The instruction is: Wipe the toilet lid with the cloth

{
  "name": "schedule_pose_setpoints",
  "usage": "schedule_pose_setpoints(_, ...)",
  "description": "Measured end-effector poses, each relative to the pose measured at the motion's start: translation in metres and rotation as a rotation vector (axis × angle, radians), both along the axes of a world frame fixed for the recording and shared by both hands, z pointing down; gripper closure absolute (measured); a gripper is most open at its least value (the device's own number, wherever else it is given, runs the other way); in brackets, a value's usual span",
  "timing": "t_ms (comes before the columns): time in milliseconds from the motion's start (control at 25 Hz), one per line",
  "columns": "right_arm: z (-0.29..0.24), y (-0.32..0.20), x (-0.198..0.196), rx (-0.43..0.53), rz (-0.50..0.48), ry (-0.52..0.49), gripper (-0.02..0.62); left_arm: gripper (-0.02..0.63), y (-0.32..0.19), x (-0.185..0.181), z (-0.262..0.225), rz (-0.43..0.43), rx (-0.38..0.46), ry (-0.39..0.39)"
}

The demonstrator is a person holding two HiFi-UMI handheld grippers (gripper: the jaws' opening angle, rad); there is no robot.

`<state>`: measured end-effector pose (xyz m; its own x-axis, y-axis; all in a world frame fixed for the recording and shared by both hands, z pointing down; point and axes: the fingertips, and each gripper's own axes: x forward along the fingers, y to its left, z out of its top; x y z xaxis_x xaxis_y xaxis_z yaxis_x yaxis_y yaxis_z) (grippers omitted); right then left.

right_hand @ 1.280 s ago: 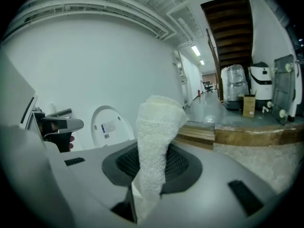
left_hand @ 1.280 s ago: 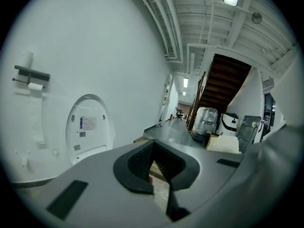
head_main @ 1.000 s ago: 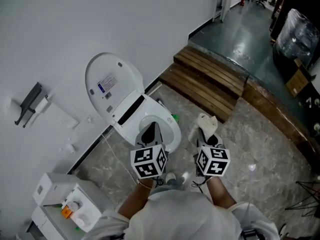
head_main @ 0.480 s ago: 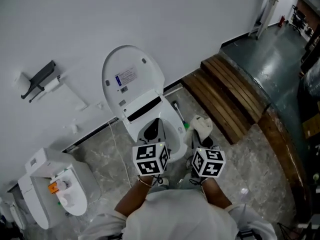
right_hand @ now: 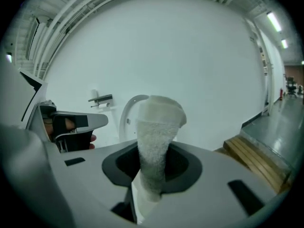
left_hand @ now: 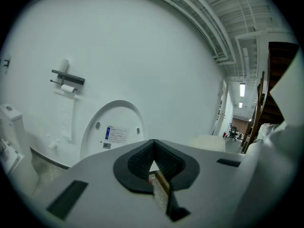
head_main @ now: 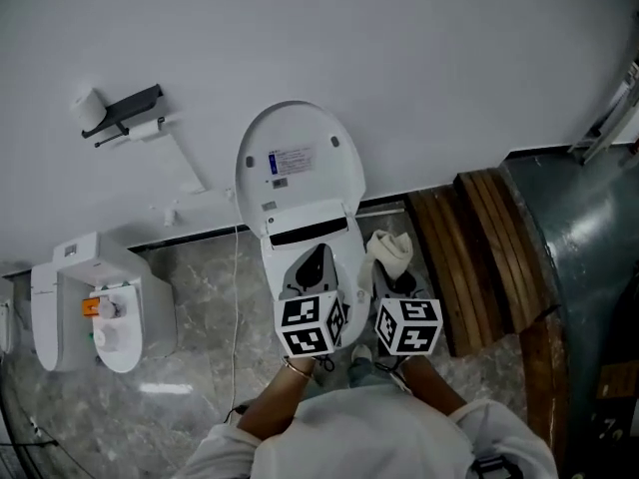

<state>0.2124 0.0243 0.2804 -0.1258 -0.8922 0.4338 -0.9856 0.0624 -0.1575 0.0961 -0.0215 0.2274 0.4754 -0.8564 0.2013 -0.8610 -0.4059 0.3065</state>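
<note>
On my right gripper [head_main: 396,272] the fingers clench the white cloth [head_main: 389,250], bunched upright ahead to meet the toilet lid [head_main: 300,163] standing open against the wall [head_main: 399,68], while on my left gripper [head_main: 315,265] the fingers are closed, empty.

The toilet lid [head_main: 300,163] stands mid-frame against the wall, with the paper holder [head_main: 120,111] to its upper left and the wooden steps [head_main: 479,257] at right. My left gripper [head_main: 316,265] is over the bowl [head_main: 272,267] below the lid. My right gripper [head_main: 396,279], just right of it, carries the cloth [head_main: 389,249].
</note>
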Motion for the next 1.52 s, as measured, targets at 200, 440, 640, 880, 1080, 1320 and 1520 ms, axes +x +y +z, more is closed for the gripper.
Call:
schedule_pose_setpoints(200,0.018,-0.024,-0.017,-0.038,-0.096,-0.028,0.499,0.597,-0.009,-0.008,0.022,-0.067,-0.040,-0.029)
schedule_pose_setpoints(440,0.019,-0.078,-0.044,-0.007,-0.185,-0.042,0.499,0.597,-0.050,-0.039,0.028,-0.123,-0.024,-0.051)
schedule_pose_setpoints(640,0.006,-0.151,-0.075,0.076,-0.237,-0.030,0.499,0.597,-0.109,-0.069,0.021,-0.157,0.037,-0.071)
schedule_pose_setpoints(880,0.005,-0.242,-0.129,0.152,-0.303,-0.086,0.499,0.597,-0.184,-0.107,0.035,-0.212,0.094,-0.063)
schedule_pose_setpoints(1080,0.003,-0.309,-0.170,0.206,-0.353,-0.116,0.499,0.597,-0.238,-0.142,0.042,-0.270,0.152,-0.046)
schedule_pose_setpoints(1320,0.025,-0.365,-0.197,0.228,-0.395,-0.043,0.499,0.597,-0.265,-0.170,0.054,-0.288,0.173,-0.057)
schedule_pose_setpoints(1520,0.023,-0.386,-0.212,0.253,-0.415,0.021,0.499,0.597,-0.268,-0.177,0.055,-0.283,0.172,-0.063)
